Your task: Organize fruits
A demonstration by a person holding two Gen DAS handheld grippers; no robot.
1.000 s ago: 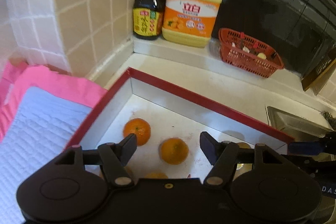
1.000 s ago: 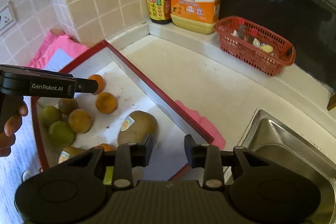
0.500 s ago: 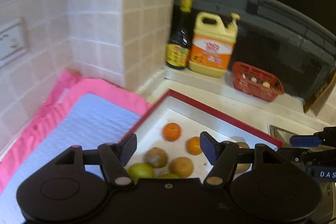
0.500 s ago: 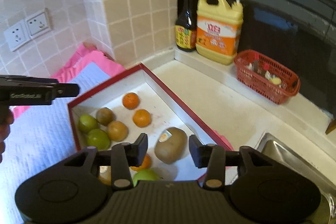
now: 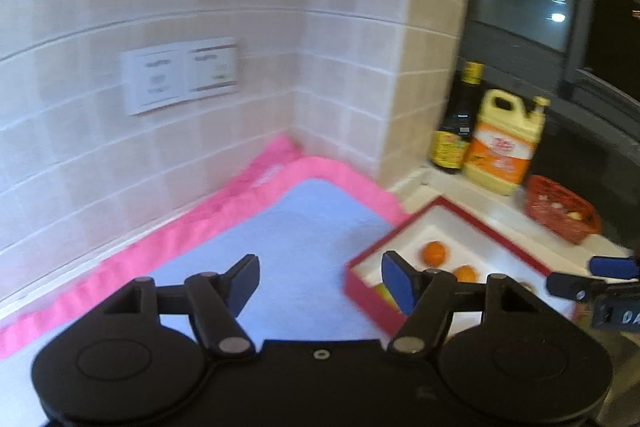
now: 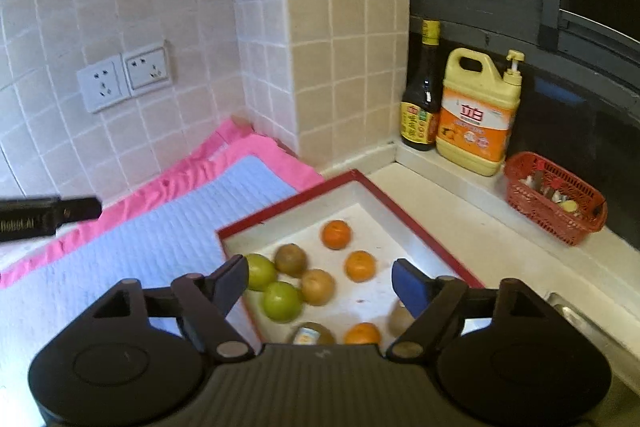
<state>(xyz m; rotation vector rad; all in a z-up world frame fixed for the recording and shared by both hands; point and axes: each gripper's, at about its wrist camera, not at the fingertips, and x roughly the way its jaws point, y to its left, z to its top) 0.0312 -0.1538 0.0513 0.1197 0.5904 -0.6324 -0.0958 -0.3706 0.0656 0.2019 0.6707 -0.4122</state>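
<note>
Left wrist view, blurred: left gripper (image 5: pixel 318 281) spread, empty, above the quilted mat (image 5: pixel 288 227); red tray (image 5: pixel 500 227) at right, only two oranges (image 5: pixel 434 252) visible. Mat probably laid out as sorting space.

Right wrist view: right gripper (image 6: pixel 320 281) spread, empty, over the tray (image 6: pixel 288 213). Shows the full mix the left misses: green fruits (image 6: pixel 280 301), kiwis (image 6: pixel 291 259), oranges (image 6: pixel 336 234), unsorted.

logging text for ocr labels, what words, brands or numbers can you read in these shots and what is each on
"立白": orange label of the yellow detergent jug.
"obot.AI", start cut off: side of the left gripper in the right wrist view.
"DA", rest cut off: side of the right gripper in the left wrist view.
Dark sauce bottle: label print too small to read.
Sticker on the brown fruit: too blurred to read.
</note>
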